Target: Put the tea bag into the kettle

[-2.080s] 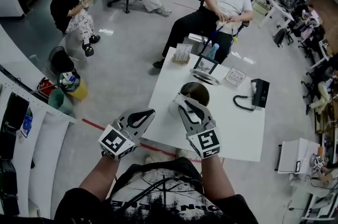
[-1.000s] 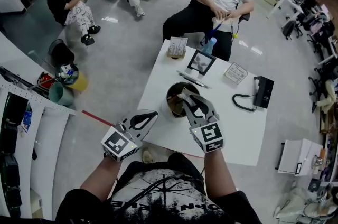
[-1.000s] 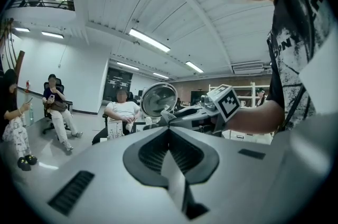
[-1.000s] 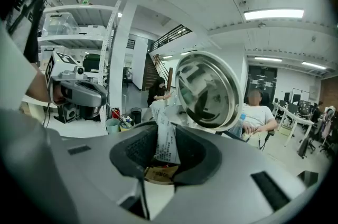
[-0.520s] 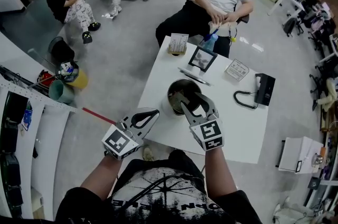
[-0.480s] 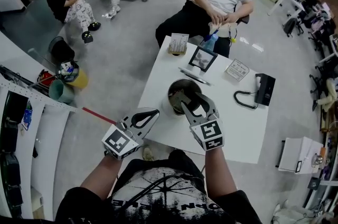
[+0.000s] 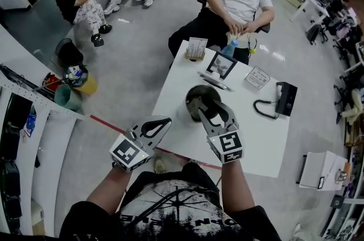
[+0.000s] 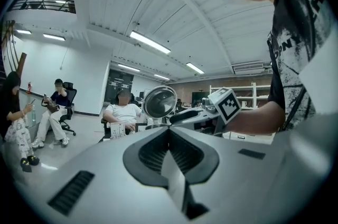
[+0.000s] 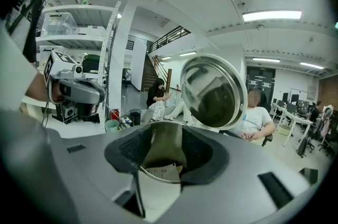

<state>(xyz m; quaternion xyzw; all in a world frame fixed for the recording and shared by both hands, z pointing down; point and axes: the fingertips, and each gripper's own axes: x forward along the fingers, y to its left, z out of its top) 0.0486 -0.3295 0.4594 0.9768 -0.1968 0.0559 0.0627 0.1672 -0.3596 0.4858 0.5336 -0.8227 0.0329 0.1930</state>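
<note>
A steel kettle point(image 7: 203, 99) stands on the white table point(image 7: 256, 137) with its lid point(image 9: 214, 91) tipped up. The pale tea bag point(image 9: 163, 171) lies down inside the kettle's mouth, clear of any pad. My right gripper point(image 7: 209, 109) hovers just over the kettle's rim, its jaws parted and empty point(image 9: 166, 133). Off the table's near left edge, my left gripper point(image 7: 165, 120) stays shut on nothing, and in the left gripper view its tips point(image 8: 169, 129) meet.
Behind the kettle stand a framed picture point(image 7: 222, 65), a card holder point(image 7: 197, 48), a bottle point(image 7: 228, 49) and a small box point(image 7: 257, 77). A desk phone point(image 7: 282, 99) sits at the right. A person point(image 7: 239, 1) sits at the table's far side.
The right gripper's jaws have spread apart over the kettle, and the tea bag has left them and now lies inside. The left gripper has hardly moved.
</note>
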